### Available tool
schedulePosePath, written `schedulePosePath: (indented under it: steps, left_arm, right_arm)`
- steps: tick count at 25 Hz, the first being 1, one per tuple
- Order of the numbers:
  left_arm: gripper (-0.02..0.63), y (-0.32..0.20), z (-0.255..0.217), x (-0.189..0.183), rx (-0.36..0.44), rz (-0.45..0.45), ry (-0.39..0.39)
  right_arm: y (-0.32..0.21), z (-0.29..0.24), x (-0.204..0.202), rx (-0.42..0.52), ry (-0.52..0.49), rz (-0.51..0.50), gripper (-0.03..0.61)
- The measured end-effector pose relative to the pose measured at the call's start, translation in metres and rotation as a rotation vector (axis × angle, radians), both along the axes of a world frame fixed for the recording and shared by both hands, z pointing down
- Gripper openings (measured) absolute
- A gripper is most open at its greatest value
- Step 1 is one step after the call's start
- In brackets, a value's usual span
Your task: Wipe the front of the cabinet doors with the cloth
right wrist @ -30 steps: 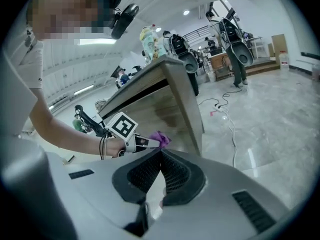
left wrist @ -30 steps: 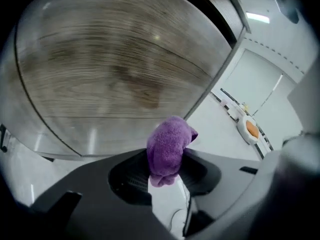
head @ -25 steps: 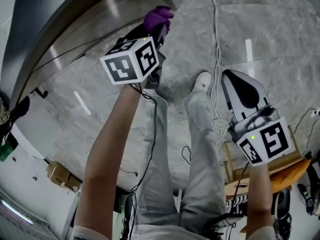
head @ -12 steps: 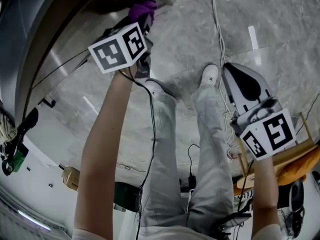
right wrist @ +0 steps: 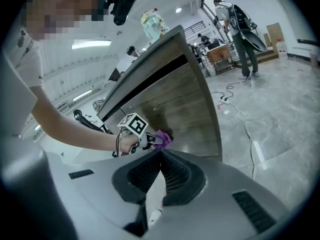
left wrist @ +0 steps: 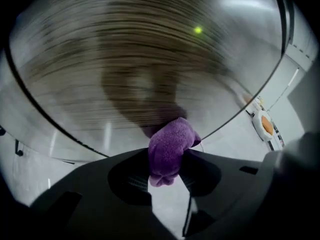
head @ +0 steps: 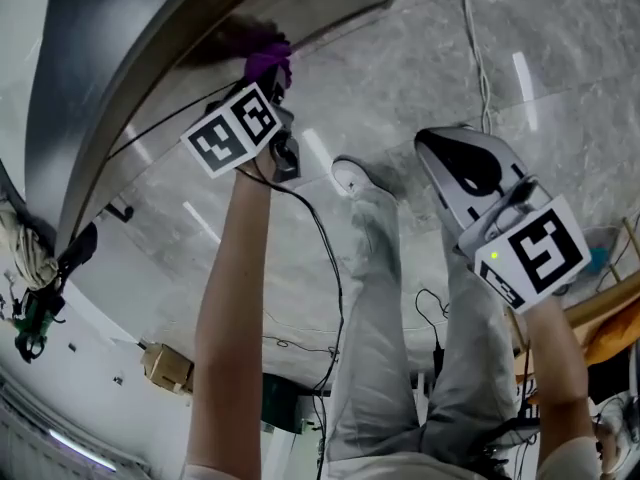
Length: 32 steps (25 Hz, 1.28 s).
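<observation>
**Purple cloth at the cabinet door, pinched in the left claw**

The left claw (left wrist: 167, 160) is clamped on a bunched purple cloth (left wrist: 170, 145). The fabric bulges up between the two dark jaws and sticks out past their tips. In the right gripper view the cloth meets the wood-grain front of the cabinet door (right wrist: 185, 109), low on the panel and near its right edge. The left gripper view shows that same surface close up and streaked with blur. The person's left arm reaches out to the door, with the marker cube (head: 233, 128) just behind the cloth.

The right claw (right wrist: 160, 153) is drawn together at its tips with nothing between them. It hangs well apart from the cabinet, above the grey stone floor (head: 400, 58). A white cable (head: 478, 58) trails across that floor.
</observation>
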<state>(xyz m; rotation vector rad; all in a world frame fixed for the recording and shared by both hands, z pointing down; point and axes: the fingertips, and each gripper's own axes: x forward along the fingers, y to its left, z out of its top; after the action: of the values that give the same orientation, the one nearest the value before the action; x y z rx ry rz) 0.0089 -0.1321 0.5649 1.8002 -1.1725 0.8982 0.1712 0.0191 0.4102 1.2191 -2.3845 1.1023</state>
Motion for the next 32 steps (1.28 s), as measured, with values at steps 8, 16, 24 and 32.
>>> schedulePosePath:
  steps: [8,16,24,32]
  left_arm:
    - [0.146,-0.001,0.001,-0.099,-0.011,-0.141,-0.034]
    - [0.144,0.009,0.002,-0.136,-0.025,-0.111,-0.098]
    - [0.144,0.044,0.035,-0.024,-0.102,0.008,-0.058]
    - [0.144,0.042,0.065,0.140,-0.105,0.191,-0.011]
  right_arm:
    - [-0.011,-0.004,-0.052,0.012,0.009,-0.036,0.026]
    - [-0.018,-0.004,-0.048,0.015,0.001,-0.030,0.026]
    - [-0.005,0.011,0.018,-0.015,0.002,-0.038,0.026]
    - [0.010,0.040,0.114,-0.044,0.031,-0.019,0.026]
